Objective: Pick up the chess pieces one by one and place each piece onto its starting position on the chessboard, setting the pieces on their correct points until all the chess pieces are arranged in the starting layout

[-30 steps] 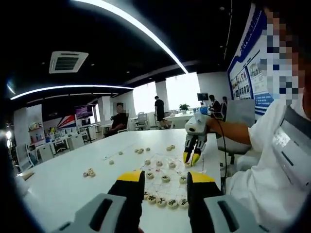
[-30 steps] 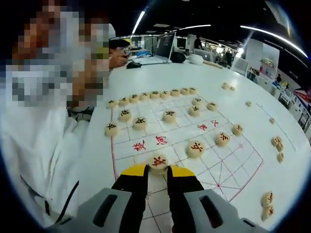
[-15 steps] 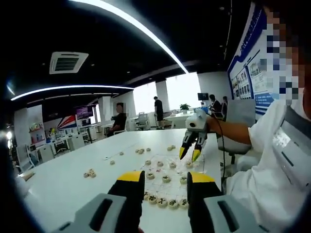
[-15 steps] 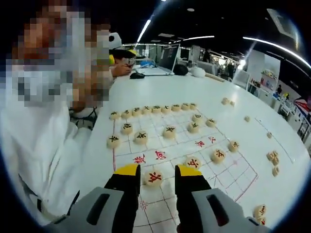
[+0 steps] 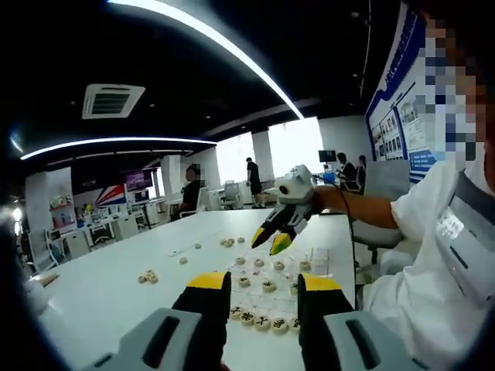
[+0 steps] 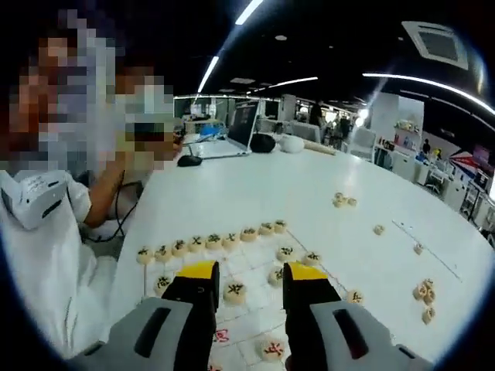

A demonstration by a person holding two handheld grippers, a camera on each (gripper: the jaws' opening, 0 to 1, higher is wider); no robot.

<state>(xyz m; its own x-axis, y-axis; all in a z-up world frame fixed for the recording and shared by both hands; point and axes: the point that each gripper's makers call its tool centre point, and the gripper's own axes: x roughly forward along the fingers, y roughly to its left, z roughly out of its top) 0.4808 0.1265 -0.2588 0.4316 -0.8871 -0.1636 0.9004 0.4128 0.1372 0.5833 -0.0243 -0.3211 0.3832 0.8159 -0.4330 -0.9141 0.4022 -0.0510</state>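
The chessboard (image 6: 255, 267) is a white sheet with red lines on the white table. A row of round wooden pieces with black characters (image 6: 209, 243) lines its far edge, and more black pieces (image 6: 234, 291) stand in front of that row. Red-marked pieces (image 6: 272, 349) sit nearer my right gripper (image 6: 251, 290), which hangs open and empty above the board. From the left gripper view, the right gripper (image 5: 271, 240) hovers over the board's far side in a person's hand. My left gripper (image 5: 263, 297) is open and empty, with the board's pieces (image 5: 263, 321) beyond it.
Loose pieces lie off the board (image 6: 343, 201) (image 6: 424, 292) (image 5: 145, 276) (image 5: 228, 242). A laptop (image 6: 240, 127) and a mouse (image 6: 188, 161) sit at the table's far side. The person in white stands close beside the board (image 5: 441, 255). Other people and desks are far back.
The right gripper opened, left a red piece on the board, then rose and tilted toward the black side. The left gripper has stayed where it was, open.
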